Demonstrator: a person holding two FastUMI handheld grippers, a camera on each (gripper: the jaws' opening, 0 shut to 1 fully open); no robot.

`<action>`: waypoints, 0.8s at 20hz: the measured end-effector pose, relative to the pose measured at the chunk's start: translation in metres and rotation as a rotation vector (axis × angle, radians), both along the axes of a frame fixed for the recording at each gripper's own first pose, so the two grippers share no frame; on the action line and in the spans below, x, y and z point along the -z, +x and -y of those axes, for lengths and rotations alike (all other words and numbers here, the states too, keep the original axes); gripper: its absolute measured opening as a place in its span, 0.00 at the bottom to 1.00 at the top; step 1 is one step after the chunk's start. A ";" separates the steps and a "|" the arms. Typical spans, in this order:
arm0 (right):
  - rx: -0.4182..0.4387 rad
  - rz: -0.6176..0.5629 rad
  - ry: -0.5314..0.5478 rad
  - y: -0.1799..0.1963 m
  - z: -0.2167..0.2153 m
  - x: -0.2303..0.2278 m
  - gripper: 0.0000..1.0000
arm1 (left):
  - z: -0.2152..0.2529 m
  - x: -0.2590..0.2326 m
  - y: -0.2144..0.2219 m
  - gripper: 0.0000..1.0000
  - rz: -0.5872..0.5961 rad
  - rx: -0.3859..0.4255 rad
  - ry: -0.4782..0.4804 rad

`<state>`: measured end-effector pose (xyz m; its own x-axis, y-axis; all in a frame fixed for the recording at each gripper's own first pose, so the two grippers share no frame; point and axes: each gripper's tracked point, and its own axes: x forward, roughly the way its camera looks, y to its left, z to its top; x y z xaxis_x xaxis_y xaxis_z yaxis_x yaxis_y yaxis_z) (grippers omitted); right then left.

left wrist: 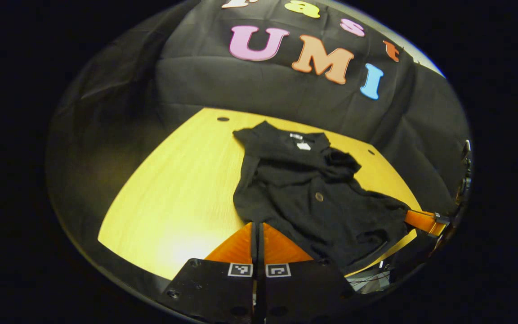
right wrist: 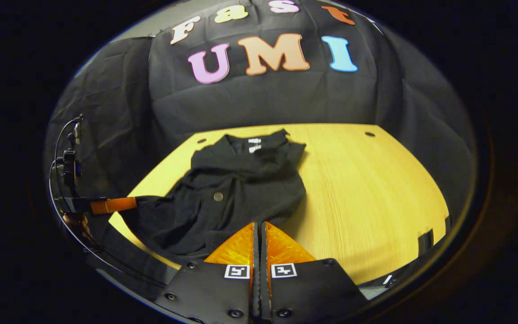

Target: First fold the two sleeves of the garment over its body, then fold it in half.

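Seemingly mid-fold, a black garment lies crumpled on a yellow wooden table, its collar and white neck label turned toward the far edge, where the black cloth wall hangs. A round button shows on the front panel, and folds of cloth are bunched over the body below the collar.

From the left gripper view, the left gripper sits at the garment's near edge with its two fingers pressed flat together; whether any cloth is pinched between them cannot be told. At the far right of that view the right gripper meets the garment's lower corner.

From the right gripper view, the right gripper is likewise clenched, finger against finger, its tips at the hem of the garment, and a pinch of cloth cannot be confirmed. The left gripper reaches in from the left side of that view, touching the garment's edge, with cables looping behind it. Small dark holes mark the table's far side.
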<state>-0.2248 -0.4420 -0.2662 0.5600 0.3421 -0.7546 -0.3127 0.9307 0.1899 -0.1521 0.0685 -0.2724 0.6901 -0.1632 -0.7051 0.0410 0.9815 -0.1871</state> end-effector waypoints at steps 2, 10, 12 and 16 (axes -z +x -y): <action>0.005 0.046 0.019 0.027 -0.006 -0.017 0.03 | -0.006 -0.025 0.028 0.00 0.053 0.004 0.010; -0.087 0.120 0.026 0.089 -0.036 -0.045 0.06 | -0.011 -0.040 0.083 0.00 0.099 -0.023 0.015; -0.102 0.105 0.029 0.092 -0.043 -0.042 0.03 | -0.013 -0.034 0.083 0.00 0.078 -0.027 0.020; -0.103 0.082 0.017 0.094 -0.042 -0.036 0.03 | 0.007 -0.012 0.058 0.00 0.015 0.000 -0.064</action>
